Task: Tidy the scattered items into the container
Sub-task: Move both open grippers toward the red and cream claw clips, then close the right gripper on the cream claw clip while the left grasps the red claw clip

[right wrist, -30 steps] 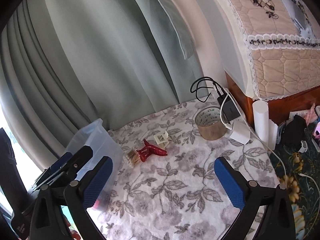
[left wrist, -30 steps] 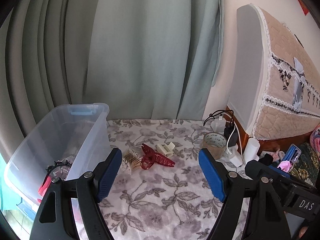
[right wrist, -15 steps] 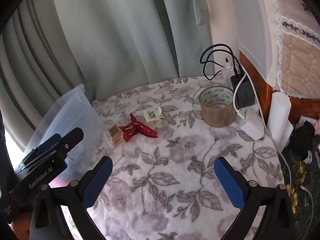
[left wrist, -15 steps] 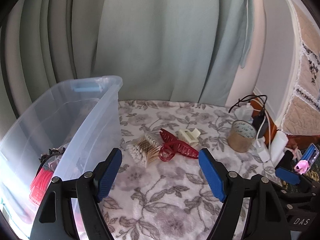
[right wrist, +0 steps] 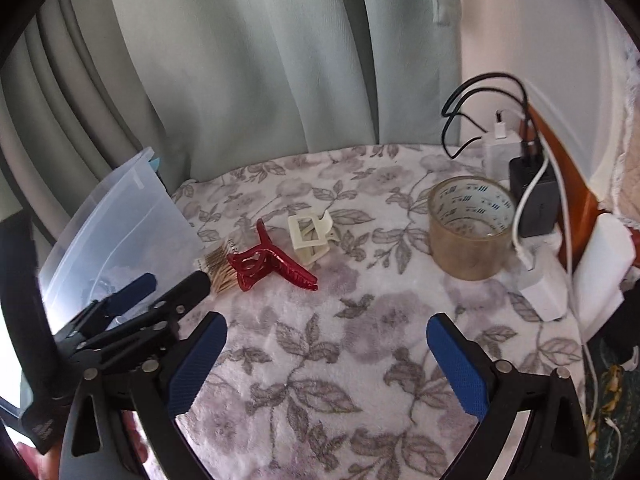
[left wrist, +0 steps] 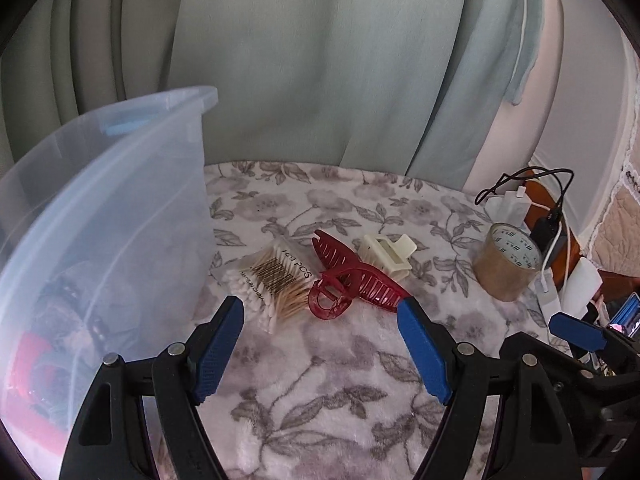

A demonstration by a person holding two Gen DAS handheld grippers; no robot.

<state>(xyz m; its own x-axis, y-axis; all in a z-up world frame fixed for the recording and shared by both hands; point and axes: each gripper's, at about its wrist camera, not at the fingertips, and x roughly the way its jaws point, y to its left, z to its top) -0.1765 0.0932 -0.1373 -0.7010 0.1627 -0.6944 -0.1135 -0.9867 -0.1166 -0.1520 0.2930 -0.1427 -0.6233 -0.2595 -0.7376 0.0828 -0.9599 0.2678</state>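
Left tool (left wrist: 320, 344), fingers apart and empty, faces the swabs (left wrist: 276, 280) and red clip (left wrist: 352, 284) mid-frame, cream clip (left wrist: 386, 254) behind; bin (left wrist: 120, 184) at left. Right tool (right wrist: 326, 360) likewise apart. Overlapping items risk snagging together; the soft blanket (left wrist: 340, 380) could get pinched.

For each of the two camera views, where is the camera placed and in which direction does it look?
Left wrist: on the left gripper, facing the red hair clip, cotton swab pack and clear bin; own blue pads frame the view, right gripper at right.
Right wrist: on the right gripper, facing the floral blanket and tape roll; left gripper at left.
Shared: clip, swabs, cream clip, tape, bin.
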